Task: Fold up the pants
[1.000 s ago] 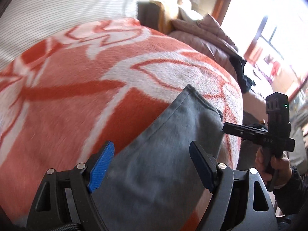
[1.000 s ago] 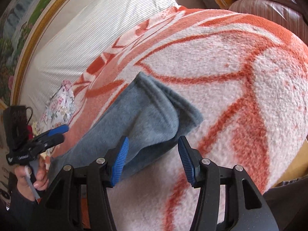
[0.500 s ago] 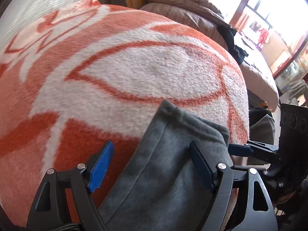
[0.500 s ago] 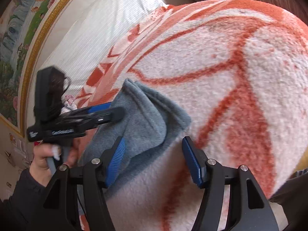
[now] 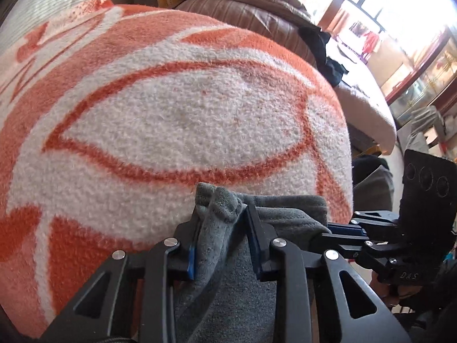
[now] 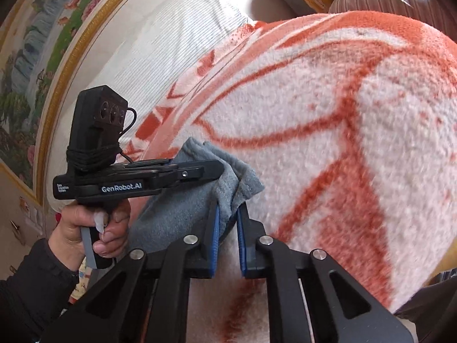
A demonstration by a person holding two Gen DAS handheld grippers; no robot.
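Grey fleece pants [image 5: 225,300] lie on an orange-and-white blanket [image 5: 185,120], their end hem pointing away from me. My left gripper [image 5: 221,225] is closing its jaws, and a bunched fold of the hem's left corner sits pressed between the blue pads. In the right wrist view my right gripper [image 6: 227,223] is closing too, pinching the hem's other corner of the pants [image 6: 177,208]. The left gripper [image 6: 217,168], held by a hand [image 6: 85,228], shows just left of it. The right gripper [image 5: 340,230] shows at the pants' right edge.
A white striped pillow [image 6: 160,48] lies behind the blanket below a gold-framed painting [image 6: 34,65]. A brown quilt [image 5: 242,3] and dark clothes [image 5: 322,48] are piled at the far right. The blanket's edge [image 5: 348,171] drops off to the right.
My left gripper slid along the pants to the hem and closed on its left corner. My right gripper closed on the other corner with little movement. The two grippers now sit side by side.
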